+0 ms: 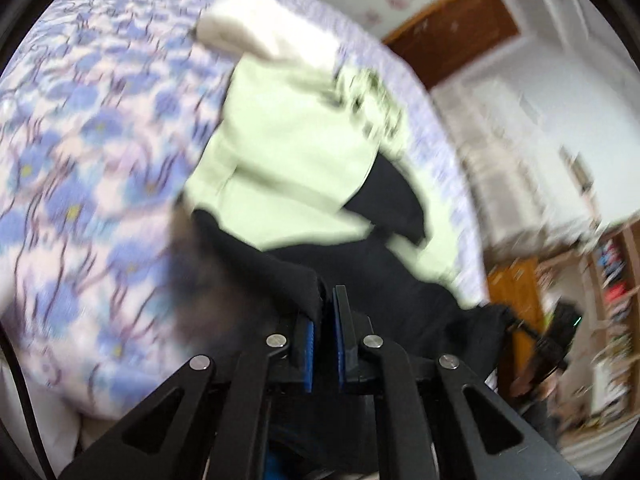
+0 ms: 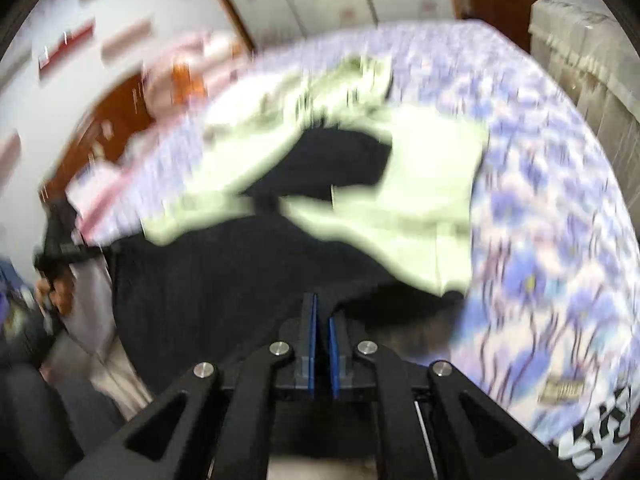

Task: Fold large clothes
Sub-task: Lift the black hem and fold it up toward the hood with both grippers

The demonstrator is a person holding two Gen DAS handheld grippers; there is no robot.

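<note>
Both your grippers are clamped on the black-and-pale-green fabric garment [image 1: 296,152] — left gripper [image 1: 325,312] pinches a black edge between its blue pads, right gripper [image 2: 322,320] has black cloth in its narrow gap. Garment lies crumpled on the blue-floral quilted bedspread [image 1: 88,152], black part nearest you, green part beyond. Both views are motion-blurred. White folded cloth [image 1: 272,28] sits past the garment.

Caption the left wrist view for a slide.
Left gripper pinches the black garment, pale green garment draped over it, above the blue floral bedspread.
</note>
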